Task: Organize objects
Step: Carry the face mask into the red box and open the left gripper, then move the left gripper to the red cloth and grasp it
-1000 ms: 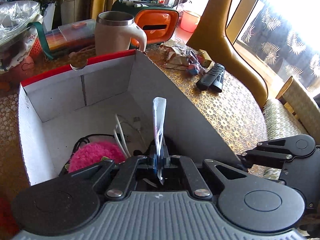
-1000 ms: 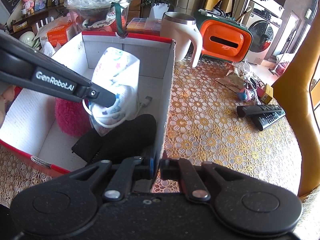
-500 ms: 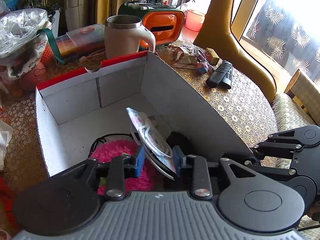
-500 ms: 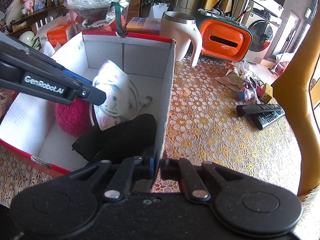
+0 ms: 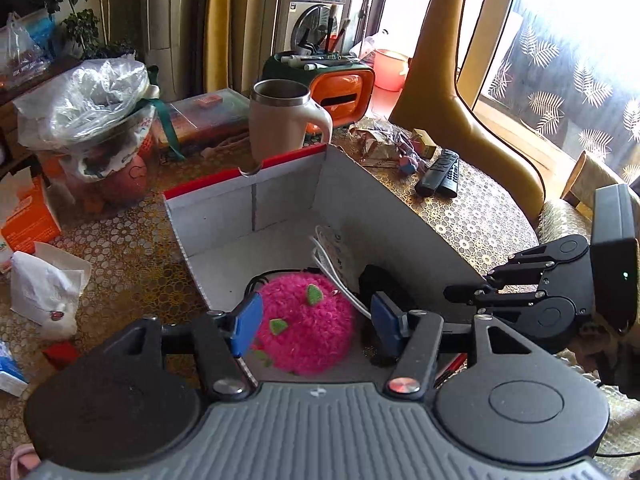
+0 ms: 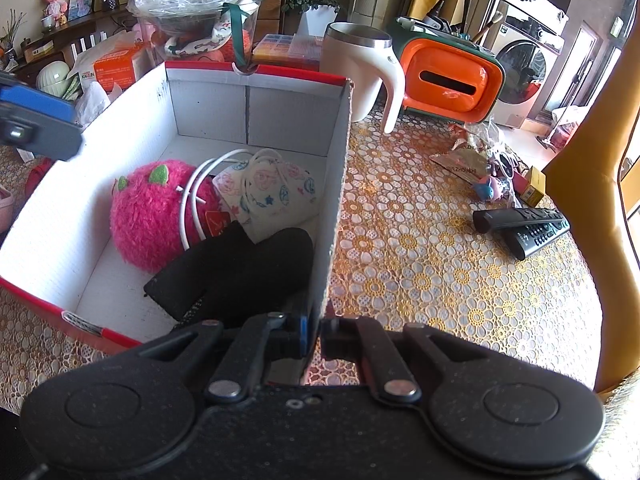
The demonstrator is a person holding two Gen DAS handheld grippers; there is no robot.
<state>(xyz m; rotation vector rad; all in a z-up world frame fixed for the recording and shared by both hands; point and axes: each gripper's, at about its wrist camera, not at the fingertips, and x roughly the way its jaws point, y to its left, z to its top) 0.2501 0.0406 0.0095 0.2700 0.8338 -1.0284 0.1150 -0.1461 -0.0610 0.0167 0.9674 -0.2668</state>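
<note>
The cardboard box [image 6: 256,116] sits open-topped on the patterned table [image 6: 420,272], white inside with a red rim. Its left half is bare floor with free room above it; the right half is filled.

The left gripper [image 5: 316,322] hangs over the near edge of the box. Its jaws have just been opening and stand apart with nothing between them; the blue pads [image 5: 246,322] touch nothing.

Inside the box a fuzzy pink toy [image 6: 156,210] with small green ears lies toward the middle. A white cable [image 6: 192,196] loops over it. Just right of the toy, the face mask [image 6: 272,190] rests on the floor against the right wall, white with coloured prints, its ear loops on top. A black pouch [image 6: 236,272] lies in the near right corner, touching the mask and the toy.

The right gripper [image 6: 314,336] is closed on the box's right wall, one pad inside and one outside.

Behind the box stand a cream mug [image 6: 360,72] and an orange case [image 6: 448,76]. Further right on the table lie wrappers [image 6: 468,160] and two black remotes [image 6: 524,226], well apart from the box, with a yellow chair [image 6: 596,200] at the table's right edge.
</note>
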